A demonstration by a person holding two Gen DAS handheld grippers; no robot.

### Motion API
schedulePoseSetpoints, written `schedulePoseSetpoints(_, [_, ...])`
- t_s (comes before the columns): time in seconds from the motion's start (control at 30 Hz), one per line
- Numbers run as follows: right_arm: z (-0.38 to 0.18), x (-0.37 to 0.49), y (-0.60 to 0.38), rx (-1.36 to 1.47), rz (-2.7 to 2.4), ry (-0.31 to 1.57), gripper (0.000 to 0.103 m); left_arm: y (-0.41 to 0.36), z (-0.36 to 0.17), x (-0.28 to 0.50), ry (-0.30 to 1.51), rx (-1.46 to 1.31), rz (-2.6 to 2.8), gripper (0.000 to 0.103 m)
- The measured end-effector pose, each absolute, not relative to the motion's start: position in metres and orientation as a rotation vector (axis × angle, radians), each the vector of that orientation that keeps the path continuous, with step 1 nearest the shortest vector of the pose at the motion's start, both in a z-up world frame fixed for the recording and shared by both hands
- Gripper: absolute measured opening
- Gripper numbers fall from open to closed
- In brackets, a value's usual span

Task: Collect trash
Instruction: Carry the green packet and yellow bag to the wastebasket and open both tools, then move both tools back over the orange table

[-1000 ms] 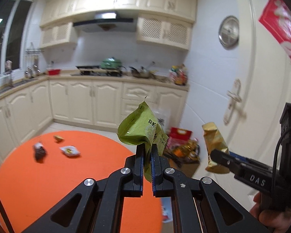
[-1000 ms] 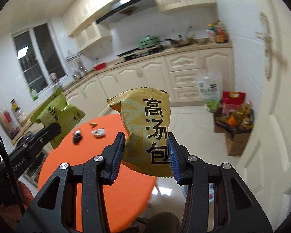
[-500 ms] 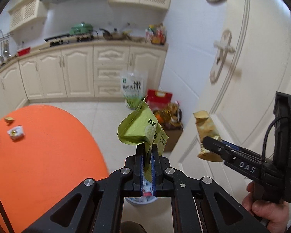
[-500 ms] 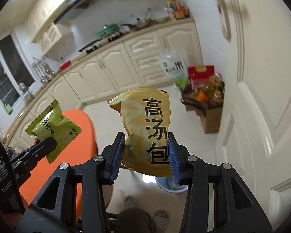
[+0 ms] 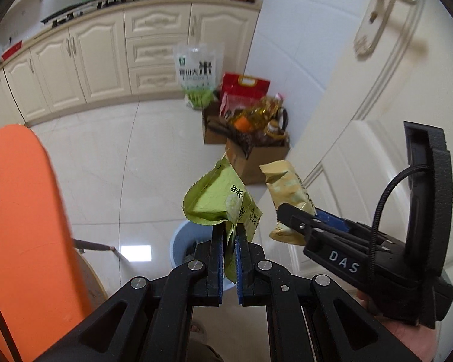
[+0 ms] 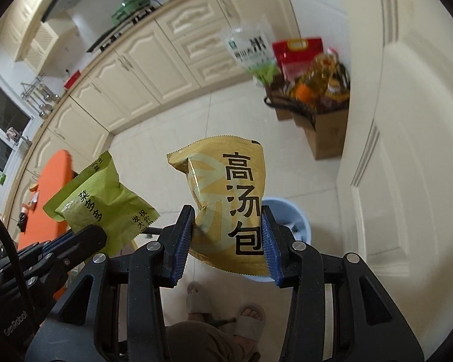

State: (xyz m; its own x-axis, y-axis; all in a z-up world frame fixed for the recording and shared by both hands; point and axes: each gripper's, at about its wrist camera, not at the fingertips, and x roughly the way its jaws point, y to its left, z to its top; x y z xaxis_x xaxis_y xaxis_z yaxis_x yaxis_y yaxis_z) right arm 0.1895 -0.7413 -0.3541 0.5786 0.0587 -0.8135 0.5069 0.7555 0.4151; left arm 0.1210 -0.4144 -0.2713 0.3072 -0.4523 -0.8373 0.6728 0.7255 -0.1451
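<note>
My left gripper (image 5: 229, 232) is shut on a green snack packet (image 5: 217, 199), held in the air above a pale blue trash bin (image 5: 178, 244) on the floor. My right gripper (image 6: 226, 220) is shut on a gold soup packet (image 6: 226, 193), also above the bin (image 6: 290, 214), whose rim shows behind the packet. The right gripper (image 5: 279, 209) with the gold packet (image 5: 287, 184) shows to the right in the left wrist view. The left gripper (image 6: 96, 232) with the green packet (image 6: 96, 202) shows to the left in the right wrist view.
The orange round table (image 5: 18, 211) is at the left, with small bits of trash (image 6: 30, 202) on it. Cardboard boxes of groceries (image 5: 250, 138) stand by the white door (image 5: 362, 120). Cream cabinets (image 5: 105, 54) line the far wall. A slippered foot (image 6: 247, 319) is below.
Both grippers have tilted down and swung away from the table toward the floor, bringing the blue bin into view beneath them. Both packets stay gripped.
</note>
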Motion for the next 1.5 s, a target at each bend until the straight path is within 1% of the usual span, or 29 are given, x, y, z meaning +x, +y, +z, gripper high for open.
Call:
schedulePoseSetpoints(0.07, [-0.367, 0.197, -0.747, 0.702, -0.286, 0.948, 0.041, -0.428, -0.273, 0.130, 1.041, 0.257, -0.748, 0.003])
schedulePoseSetpoints(0.2, [-0.391, 0.209, -0.758, 0.733, -0.285, 0.982, 0.041, -0.490, -0.262, 0.203, 1.094, 0.285, -0.730, 0.003])
schedulePoseSetpoints(0.37, [-0.415, 0.220, -0.762, 0.756, -0.274, 1.033, 0.041, -0.543, -0.272, 0.257, 1.157, 0.324, -0.705, 0.005])
schedulePoseSetpoints(0.4, [-0.422, 0.222, -0.764, 0.764, -0.277, 1.042, 0.042, -0.558, -0.274, 0.273, 1.165, 0.331, -0.698, 0.007])
schedulePoseSetpoints(0.47, [-0.431, 0.224, -0.768, 0.776, -0.284, 1.055, 0.046, -0.571, -0.279, 0.282, 1.189, 0.354, -0.684, 0.019])
schedulePoseSetpoints(0.53, [-0.438, 0.223, -0.772, 0.794, -0.293, 1.059, 0.054, -0.584, -0.281, 0.298, 1.190, 0.370, -0.667, 0.055])
schedulePoseSetpoints(0.57, [-0.440, 0.223, -0.773, 0.805, -0.293, 1.059, 0.055, -0.587, -0.280, 0.300, 1.182, 0.375, -0.656, 0.062])
schedulePoseSetpoints(0.6, [-0.441, 0.221, -0.775, 0.818, -0.298, 1.058, 0.067, -0.590, -0.278, 0.302, 1.172, 0.374, -0.650, 0.071])
schedulePoseSetpoints(0.63, [-0.442, 0.220, -0.778, 0.827, -0.309, 1.054, 0.082, -0.592, -0.281, 0.304, 1.164, 0.380, -0.641, 0.076])
schedulePoseSetpoints(0.67, [-0.442, 0.217, -0.781, 0.837, -0.323, 1.046, 0.088, -0.594, -0.279, 0.302, 1.156, 0.389, -0.629, 0.079])
schedulePoseSetpoints(0.7, [-0.442, 0.215, -0.783, 0.849, -0.329, 1.041, 0.096, -0.594, -0.281, 0.298, 1.152, 0.391, -0.626, 0.084])
schedulePoseSetpoints(0.73, [-0.443, 0.213, -0.785, 0.858, -0.334, 1.038, 0.100, -0.594, -0.281, 0.296, 1.147, 0.389, -0.627, 0.086])
schedulePoseSetpoints(0.8, [-0.440, 0.209, -0.790, 0.868, -0.355, 1.029, 0.103, -0.596, -0.281, 0.292, 1.131, 0.395, -0.623, 0.088])
schedulePoseSetpoints(0.9, [-0.433, 0.203, -0.791, 0.863, -0.381, 1.019, 0.103, -0.585, -0.276, 0.275, 1.104, 0.401, -0.626, 0.095])
schedulePoseSetpoints(1.1, [-0.404, 0.186, -0.787, 0.857, -0.413, 0.976, 0.103, -0.559, -0.248, 0.244, 1.020, 0.385, -0.647, 0.102])
schedulePoseSetpoints(1.27, [-0.362, 0.172, -0.777, 0.834, -0.416, 0.909, 0.103, -0.516, -0.215, 0.214, 0.923, 0.348, -0.646, 0.102])
schedulePoseSetpoints(1.5, [-0.275, 0.159, -0.737, 0.747, -0.389, 0.774, 0.103, -0.438, -0.165, 0.173, 0.783, 0.251, -0.621, 0.102])
